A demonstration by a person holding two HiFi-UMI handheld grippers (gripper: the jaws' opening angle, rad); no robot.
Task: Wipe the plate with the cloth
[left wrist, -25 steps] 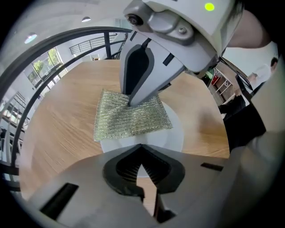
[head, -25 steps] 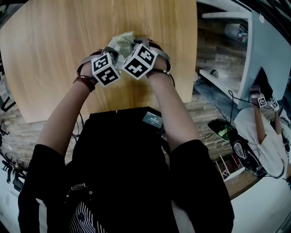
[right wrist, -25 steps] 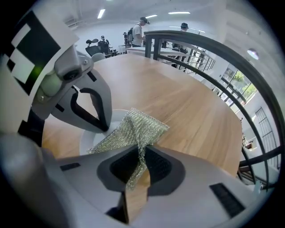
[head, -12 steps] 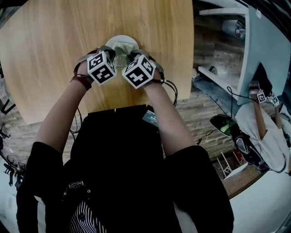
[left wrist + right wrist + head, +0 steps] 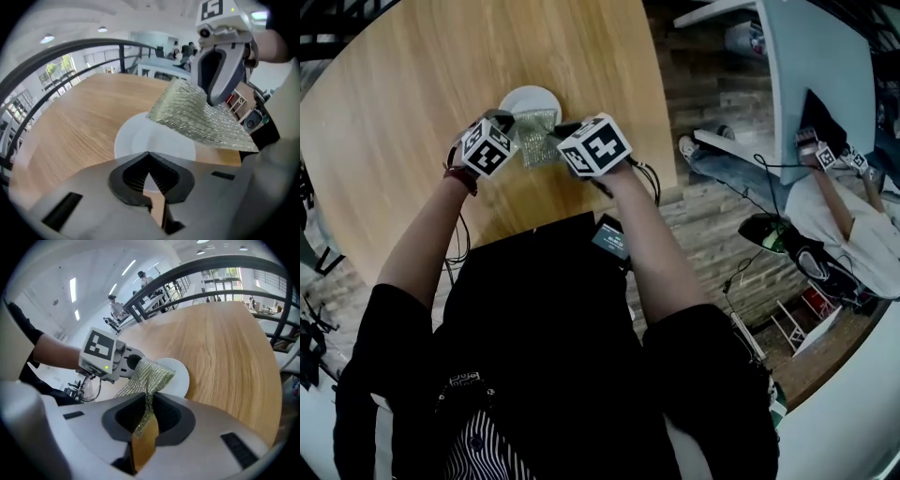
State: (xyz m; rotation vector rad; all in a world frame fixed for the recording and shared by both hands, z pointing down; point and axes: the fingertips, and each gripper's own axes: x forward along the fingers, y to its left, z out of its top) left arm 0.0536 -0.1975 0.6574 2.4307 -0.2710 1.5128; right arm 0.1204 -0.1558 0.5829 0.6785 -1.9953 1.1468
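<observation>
In the head view the white plate point(image 5: 530, 97) lies flat on the wooden desk point(image 5: 412, 112), just ahead of the left gripper point(image 5: 506, 122) and the right gripper point(image 5: 564, 131), with the cloth point(image 5: 538, 139) between them over its near edge. The left gripper view shows the left fingers closed with nothing visible in them, the plate directly beyond, and the cloth slanting in over the plate's right side. In the right gripper view the right fingers pinch a corner of the cloth, which runs forward and left toward the plate, so this hand seems better placed to wipe.
</observation>
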